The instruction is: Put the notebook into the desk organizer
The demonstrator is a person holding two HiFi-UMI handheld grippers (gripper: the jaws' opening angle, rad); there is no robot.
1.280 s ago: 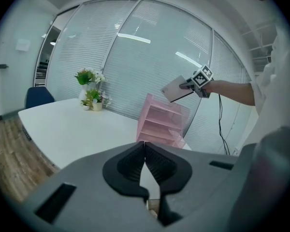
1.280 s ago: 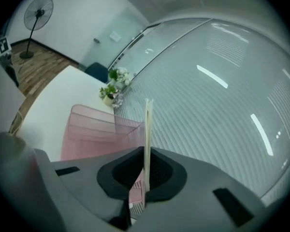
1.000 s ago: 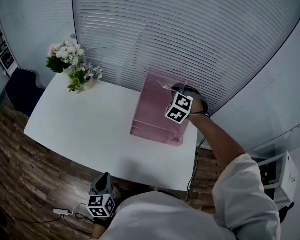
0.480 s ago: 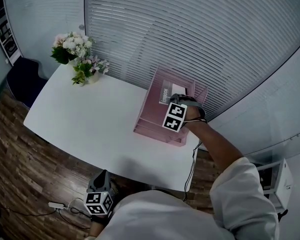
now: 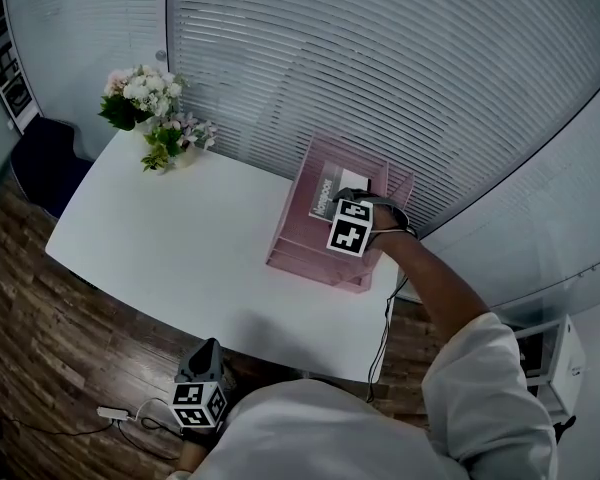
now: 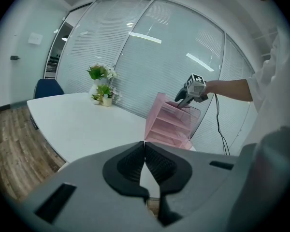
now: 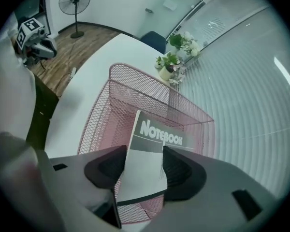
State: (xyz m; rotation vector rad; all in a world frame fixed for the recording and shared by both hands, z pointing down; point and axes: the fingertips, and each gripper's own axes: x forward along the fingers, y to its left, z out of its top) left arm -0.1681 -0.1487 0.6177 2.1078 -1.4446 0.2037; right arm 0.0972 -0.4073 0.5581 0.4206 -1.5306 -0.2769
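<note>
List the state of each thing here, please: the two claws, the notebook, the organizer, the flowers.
Notebook: lying cover up in the top tray of the organizer.
Organizer: standing on the table, top tray filled.
Right claw: opening, pads clear of the notebook between them.
Left claw: shut, empty.
Flowers: upright at the table's far corner.

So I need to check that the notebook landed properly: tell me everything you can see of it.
The notebook is thin, with a dark grey band across its cover printed NOTEBOOK in white, and a pale part below. It lies in the top tray of the pink wire-mesh organizer. Its near end sits between the jaws of the right gripper, which are opening. Whether the pads touch its edges is unclear.
</note>
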